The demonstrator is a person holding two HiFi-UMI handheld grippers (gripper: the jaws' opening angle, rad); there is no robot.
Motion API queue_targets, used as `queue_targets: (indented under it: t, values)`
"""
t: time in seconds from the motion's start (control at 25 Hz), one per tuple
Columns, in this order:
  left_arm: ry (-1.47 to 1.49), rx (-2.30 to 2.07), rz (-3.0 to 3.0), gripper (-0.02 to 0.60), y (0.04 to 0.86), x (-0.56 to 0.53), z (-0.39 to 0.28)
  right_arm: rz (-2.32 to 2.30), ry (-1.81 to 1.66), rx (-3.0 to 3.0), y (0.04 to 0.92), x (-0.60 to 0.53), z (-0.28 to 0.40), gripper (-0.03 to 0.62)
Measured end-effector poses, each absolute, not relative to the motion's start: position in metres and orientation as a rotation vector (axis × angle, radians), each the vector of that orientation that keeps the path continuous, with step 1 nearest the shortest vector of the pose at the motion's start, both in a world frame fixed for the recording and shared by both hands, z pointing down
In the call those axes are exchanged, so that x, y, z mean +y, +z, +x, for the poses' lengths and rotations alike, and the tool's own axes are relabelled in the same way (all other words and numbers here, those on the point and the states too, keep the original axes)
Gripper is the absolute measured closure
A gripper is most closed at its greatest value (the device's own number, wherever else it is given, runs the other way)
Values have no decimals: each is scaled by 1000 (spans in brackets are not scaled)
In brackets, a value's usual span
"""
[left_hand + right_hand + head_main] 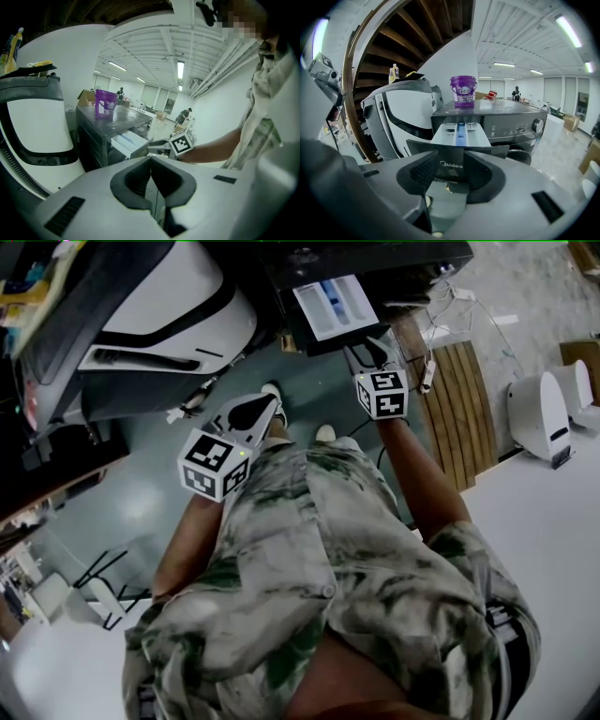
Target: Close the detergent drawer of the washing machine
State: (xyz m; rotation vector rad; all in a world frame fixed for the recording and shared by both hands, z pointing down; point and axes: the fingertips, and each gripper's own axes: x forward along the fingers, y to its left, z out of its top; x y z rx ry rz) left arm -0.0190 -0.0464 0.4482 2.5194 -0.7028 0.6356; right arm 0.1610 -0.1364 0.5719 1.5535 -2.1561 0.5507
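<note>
The dark washing machine (pixel 513 123) has its detergent drawer (pixel 459 133) pulled out, white inside with a blue strip. The drawer also shows in the head view (pixel 335 306) and the left gripper view (pixel 129 142). My right gripper (pixel 457 173) is open right in front of the drawer's dark front panel, which fills the gap between its pads without being gripped. In the head view the right gripper (pixel 372 354) sits just below the drawer. My left gripper (pixel 251 413) hangs lower left, away from the machine, with its pads (pixel 140 180) meeting and nothing between them.
A purple tub (pixel 463 92) stands on top of the washer. A large white and black appliance (pixel 159 306) stands to the left of it. A slatted wooden board (pixel 459 409) and white devices (pixel 539 413) lie to the right. Wooden stairs (pixel 417 28) run overhead.
</note>
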Motion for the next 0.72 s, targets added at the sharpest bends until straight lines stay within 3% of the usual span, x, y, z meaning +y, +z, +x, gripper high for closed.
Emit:
queue_targets:
  t: [0.72]
  values:
    - [636, -706, 2497, 557, 452, -60, -30, 1606, 542, -2099, 576, -146, 159, 402]
